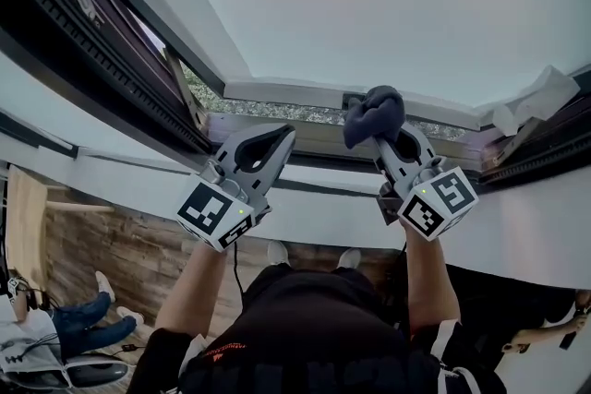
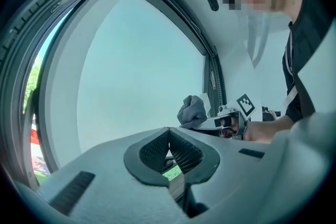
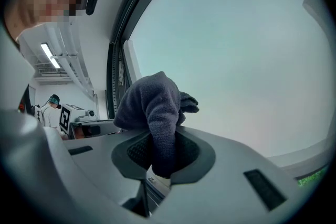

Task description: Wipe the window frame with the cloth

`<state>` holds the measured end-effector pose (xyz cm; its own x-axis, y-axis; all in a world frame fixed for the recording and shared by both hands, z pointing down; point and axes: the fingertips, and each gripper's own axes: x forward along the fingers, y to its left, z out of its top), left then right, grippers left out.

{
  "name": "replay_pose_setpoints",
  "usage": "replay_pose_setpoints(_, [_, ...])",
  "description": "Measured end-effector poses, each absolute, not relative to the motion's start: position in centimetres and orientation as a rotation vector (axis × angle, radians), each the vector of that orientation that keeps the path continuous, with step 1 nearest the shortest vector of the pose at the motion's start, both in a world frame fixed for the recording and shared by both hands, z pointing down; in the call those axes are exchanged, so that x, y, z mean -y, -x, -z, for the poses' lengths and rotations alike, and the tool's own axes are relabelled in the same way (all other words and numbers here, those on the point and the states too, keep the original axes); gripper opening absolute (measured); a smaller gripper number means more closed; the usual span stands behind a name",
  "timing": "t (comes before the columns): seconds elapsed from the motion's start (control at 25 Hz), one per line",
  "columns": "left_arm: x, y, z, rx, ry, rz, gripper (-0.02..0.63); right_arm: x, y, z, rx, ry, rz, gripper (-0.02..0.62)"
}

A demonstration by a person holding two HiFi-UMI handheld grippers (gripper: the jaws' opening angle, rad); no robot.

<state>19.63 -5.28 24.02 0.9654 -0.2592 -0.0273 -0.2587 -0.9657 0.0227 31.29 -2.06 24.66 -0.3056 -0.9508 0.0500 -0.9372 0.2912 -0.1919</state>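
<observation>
Up by the big window frame [image 1: 277,92], the left claw [image 1: 282,137] is squeezed closed with nothing in it. Beside it, the right claw [image 1: 392,138] pinches the dark cloth [image 1: 374,113], bunched up close to the frame.

Both bare forearms [image 1: 427,277] are pointing up at mid-frame; the grey plastic left gripper [image 1: 282,138] is pressing its jaws together, empty; the grey plastic right gripper [image 1: 395,141] is clamping a dark blue knitted cloth [image 1: 374,113].

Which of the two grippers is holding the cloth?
The right gripper: its jaws pinch the dark cloth. The left gripper is shut on nothing.
</observation>
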Motion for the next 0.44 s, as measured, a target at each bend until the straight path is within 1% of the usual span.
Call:
replay_pose_setpoints(0.16, [5.1, -20.4, -23.2, 0.369, -3.095, 0.078, 0.018, 1.4, -31.5, -24.0, -2.455, 1.838, 0.280, 0.051])
replay_pose_setpoints(0.44, [3.2, -24.1, -23.1, 0.330, -3.119, 0.088, 0.018, -1.0, -34.7, -24.6, -2.428, 1.851, 0.273, 0.051])
